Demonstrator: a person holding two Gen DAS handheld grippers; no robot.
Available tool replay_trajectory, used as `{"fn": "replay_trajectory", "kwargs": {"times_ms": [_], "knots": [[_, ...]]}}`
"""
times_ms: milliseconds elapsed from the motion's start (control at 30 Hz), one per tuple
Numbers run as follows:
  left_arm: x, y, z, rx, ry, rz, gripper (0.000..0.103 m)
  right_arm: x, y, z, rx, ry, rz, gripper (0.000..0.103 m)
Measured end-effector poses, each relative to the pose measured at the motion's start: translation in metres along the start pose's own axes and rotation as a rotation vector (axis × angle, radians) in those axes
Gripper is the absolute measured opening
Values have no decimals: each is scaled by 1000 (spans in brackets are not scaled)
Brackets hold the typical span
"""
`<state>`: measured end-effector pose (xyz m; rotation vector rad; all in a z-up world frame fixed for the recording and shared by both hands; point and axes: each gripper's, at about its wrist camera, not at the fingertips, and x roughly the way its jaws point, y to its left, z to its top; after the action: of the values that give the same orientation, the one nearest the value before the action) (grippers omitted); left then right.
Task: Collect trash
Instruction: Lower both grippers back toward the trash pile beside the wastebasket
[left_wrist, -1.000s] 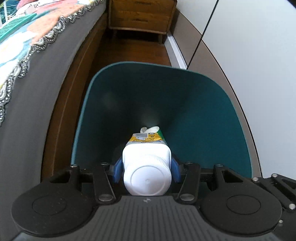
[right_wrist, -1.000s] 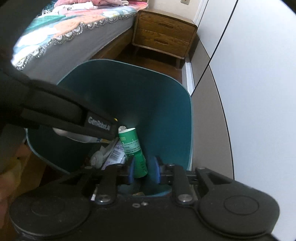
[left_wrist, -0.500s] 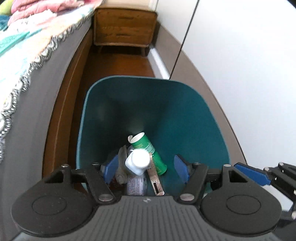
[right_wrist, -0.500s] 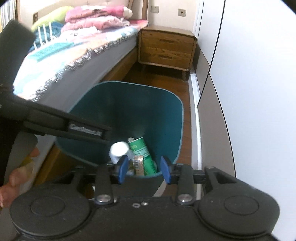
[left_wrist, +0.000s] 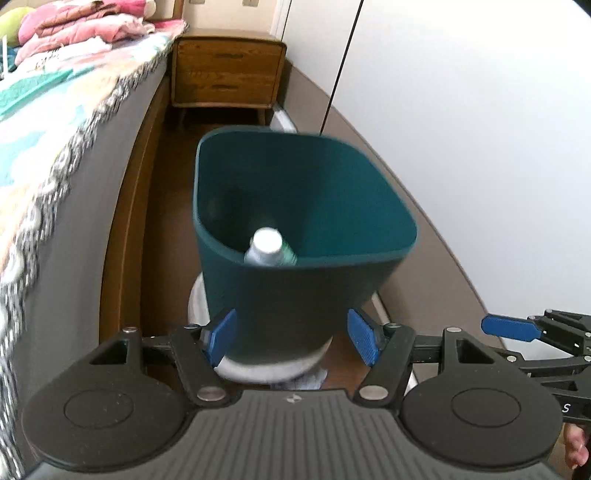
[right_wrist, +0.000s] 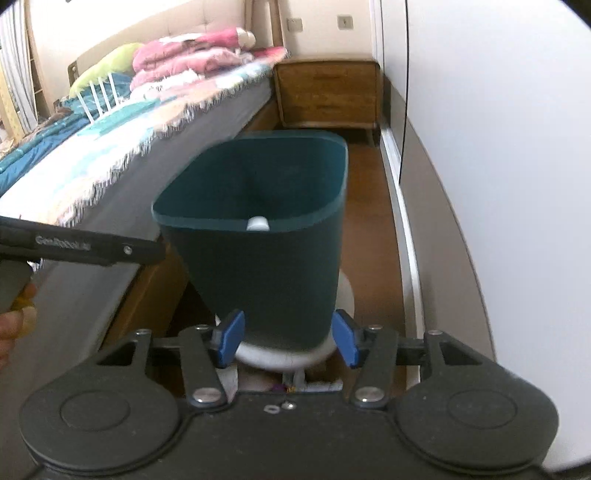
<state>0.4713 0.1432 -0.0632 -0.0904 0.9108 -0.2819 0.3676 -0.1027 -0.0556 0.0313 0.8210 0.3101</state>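
Observation:
A teal trash bin (left_wrist: 306, 266) stands on the wooden floor between the bed and the wall; it also shows in the right wrist view (right_wrist: 266, 266). A white-capped bottle (left_wrist: 266, 245) lies inside it, its cap just above the rim (right_wrist: 258, 223). My left gripper (left_wrist: 293, 339) is open and empty, in front of the bin's lower wall. My right gripper (right_wrist: 288, 339) is open and empty, also near the bin's base. One blue pad of the right gripper (left_wrist: 511, 328) shows at the right of the left wrist view.
The bin sits on a white round base (left_wrist: 258, 365), also in the right wrist view (right_wrist: 288, 356). A bed with a patterned cover (right_wrist: 122, 140) runs along the left. A wooden nightstand (left_wrist: 227, 72) stands behind the bin. White wardrobe doors (left_wrist: 461, 110) are on the right.
The left gripper let go of the white-capped bottle and the right gripper let go of the green can; both dropped into the bin. Both grippers opened and pulled back and up from the bin.

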Motion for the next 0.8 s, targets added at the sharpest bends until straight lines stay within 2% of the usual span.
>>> {"fn": "replay_trajectory", "kwargs": {"times_ms": [200, 433, 500, 600, 800], "knots": [[21, 10, -38, -32, 69, 29, 66, 20, -4, -46, 17, 94, 0, 59], [62, 20, -67, -60, 163, 81, 66, 68, -20, -94, 64, 227, -20, 66], [69, 22, -70, -57, 171, 94, 66, 87, -26, -106, 87, 264, -17, 74], [76, 27, -73, -63, 177, 105, 66, 114, -32, -132, 117, 326, -21, 79], [78, 28, -74, -112, 174, 91, 66, 173, -35, -181, 216, 464, -46, 82]]}}
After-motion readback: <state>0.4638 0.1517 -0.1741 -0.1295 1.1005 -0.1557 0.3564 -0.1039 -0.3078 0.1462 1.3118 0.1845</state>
